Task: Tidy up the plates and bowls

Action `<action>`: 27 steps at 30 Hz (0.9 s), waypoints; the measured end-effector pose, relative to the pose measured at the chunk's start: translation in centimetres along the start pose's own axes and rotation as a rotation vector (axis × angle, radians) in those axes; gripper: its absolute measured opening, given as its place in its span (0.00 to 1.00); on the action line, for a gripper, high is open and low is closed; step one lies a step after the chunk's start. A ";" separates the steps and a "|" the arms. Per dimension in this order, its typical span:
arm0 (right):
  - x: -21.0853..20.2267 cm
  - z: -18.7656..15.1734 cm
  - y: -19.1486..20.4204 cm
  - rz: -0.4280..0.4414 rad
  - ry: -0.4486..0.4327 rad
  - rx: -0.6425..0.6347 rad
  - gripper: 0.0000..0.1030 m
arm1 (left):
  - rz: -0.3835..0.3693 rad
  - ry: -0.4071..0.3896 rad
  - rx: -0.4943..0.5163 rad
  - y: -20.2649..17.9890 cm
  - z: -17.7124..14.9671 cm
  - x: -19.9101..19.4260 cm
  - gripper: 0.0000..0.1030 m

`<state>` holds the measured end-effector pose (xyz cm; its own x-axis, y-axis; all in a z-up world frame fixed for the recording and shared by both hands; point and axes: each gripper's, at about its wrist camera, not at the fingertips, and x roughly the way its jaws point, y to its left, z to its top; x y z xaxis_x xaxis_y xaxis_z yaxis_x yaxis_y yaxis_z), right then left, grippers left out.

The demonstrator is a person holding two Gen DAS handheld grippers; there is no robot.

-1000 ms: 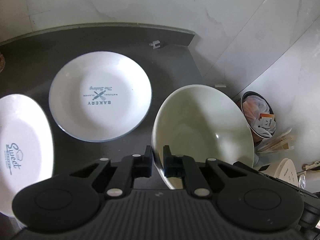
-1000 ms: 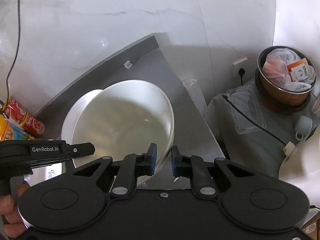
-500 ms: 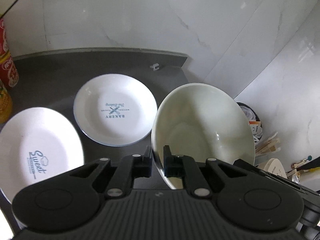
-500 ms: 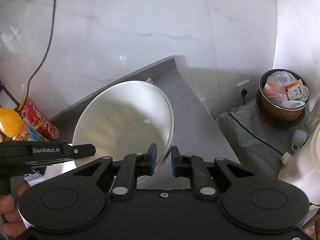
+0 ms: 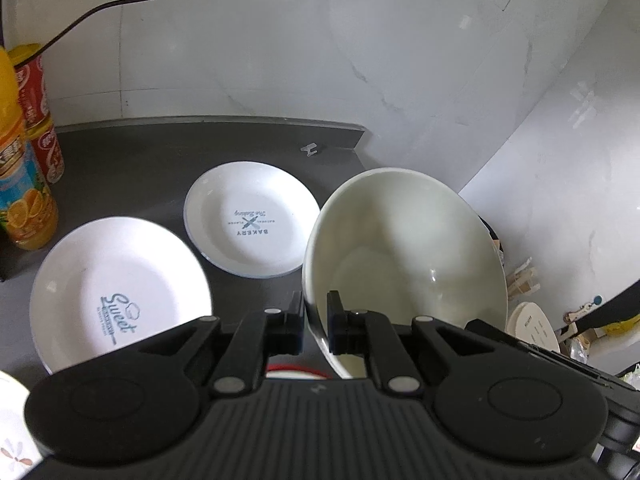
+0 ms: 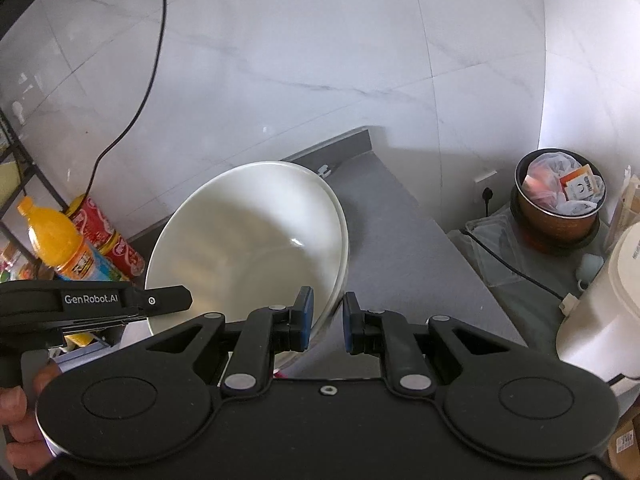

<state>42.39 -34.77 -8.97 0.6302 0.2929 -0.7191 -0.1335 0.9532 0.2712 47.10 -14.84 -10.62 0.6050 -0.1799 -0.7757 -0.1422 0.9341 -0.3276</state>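
Observation:
A large white bowl (image 5: 404,248) hangs tilted above the dark grey counter (image 5: 140,168). My left gripper (image 5: 318,326) is shut on its near left rim. In the right wrist view the same bowl (image 6: 248,248) has its right rim between the blue pads of my right gripper (image 6: 326,322), which is shut on it. Two white plates lie flat on the counter: one printed "BAKERY" (image 5: 252,220) just left of the bowl, and one printed "Sweet" (image 5: 116,292) nearer and further left. Both plates are apart from the bowl.
An orange juice bottle (image 5: 20,184) and red cans (image 5: 40,120) stand at the counter's left. Off the right edge, on the floor, are a full bin (image 6: 560,204) and a white appliance (image 6: 600,300). A hand (image 6: 16,412) holds the left tool. Marble wall lies behind.
Both grippers have risen and drawn back with the bowl held the same way. The plates now look smaller and lower, and the bottles and cans have come into view.

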 end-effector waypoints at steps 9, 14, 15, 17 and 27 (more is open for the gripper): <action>-1.9 -3.2 2.0 -0.012 0.016 0.009 0.15 | -0.010 0.022 0.005 2.1 -3.2 -2.5 0.09; -2.7 -5.0 2.9 -0.023 0.030 0.013 0.15 | -0.011 0.043 0.003 3.0 -4.9 -3.2 0.09; -2.8 -5.3 3.0 -0.025 0.034 0.014 0.15 | -0.011 0.047 0.002 3.1 -5.2 -3.3 0.09; -2.9 -5.8 3.3 -0.028 0.043 0.012 0.15 | -0.009 0.052 0.000 3.4 -5.7 -3.5 0.09; -2.6 -7.7 4.4 -0.028 0.089 -0.006 0.15 | 0.012 0.089 -0.020 5.3 -7.6 -3.8 0.09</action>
<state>34.23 -30.81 -10.84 0.5636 0.2709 -0.7804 -0.1213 0.9616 0.2462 38.10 -11.61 -13.53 0.5310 -0.1962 -0.8244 -0.1652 0.9302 -0.3278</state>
